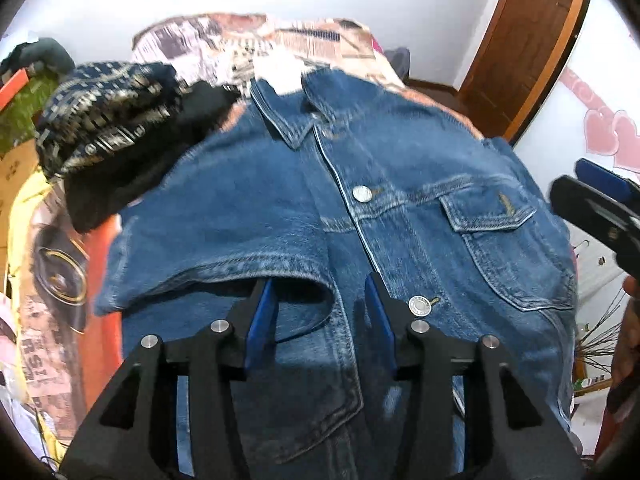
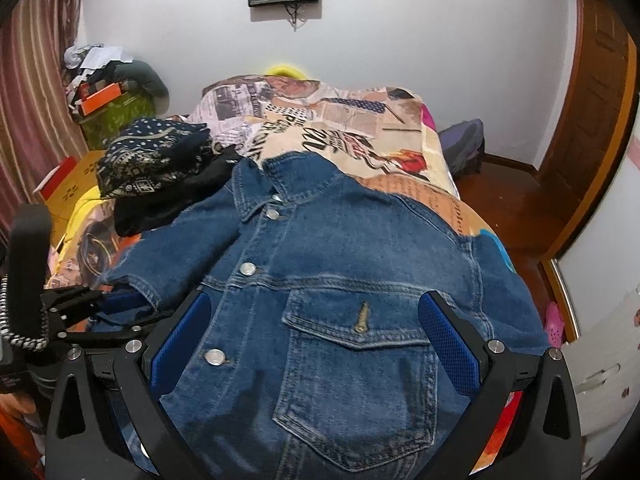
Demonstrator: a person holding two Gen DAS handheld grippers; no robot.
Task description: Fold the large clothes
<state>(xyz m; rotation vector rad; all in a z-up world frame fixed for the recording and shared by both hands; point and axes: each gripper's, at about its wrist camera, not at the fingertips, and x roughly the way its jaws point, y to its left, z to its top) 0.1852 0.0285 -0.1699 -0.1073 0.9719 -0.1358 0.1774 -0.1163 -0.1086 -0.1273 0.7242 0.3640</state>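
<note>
Nearest to me, my left gripper stands with jaws moderately apart and nothing between them. The blue pads sit low over the denim jacket, just beside the folded-in left sleeve, whose hem edge crosses immediately ahead of the left pad. I cannot tell whether the pads touch the cloth.

My right gripper has its jaws wide, also empty. They straddle the chest pocket on the right front panel, one pad either side of it. This gripper reads as slightly higher above the cloth than the left one, though that is a judgement only.

The jacket lies face up and buttoned on the bed. Its long axis runs straight away from me: hem near, below both cameras, collar far. Both jaws point along that axis, toward the collar.

The left sleeve is already turned in over the body. The right sleeve hangs over the right side of the bed and is not seen in full. My judgement is that the right side is the next fold, and the right gripper is the nearer for it; the edge lies to the right of its jaws.

Beyond the jacket's left shoulder sits a stack of folded dark clothes, touching or just overlapping the jacket edge.
</note>
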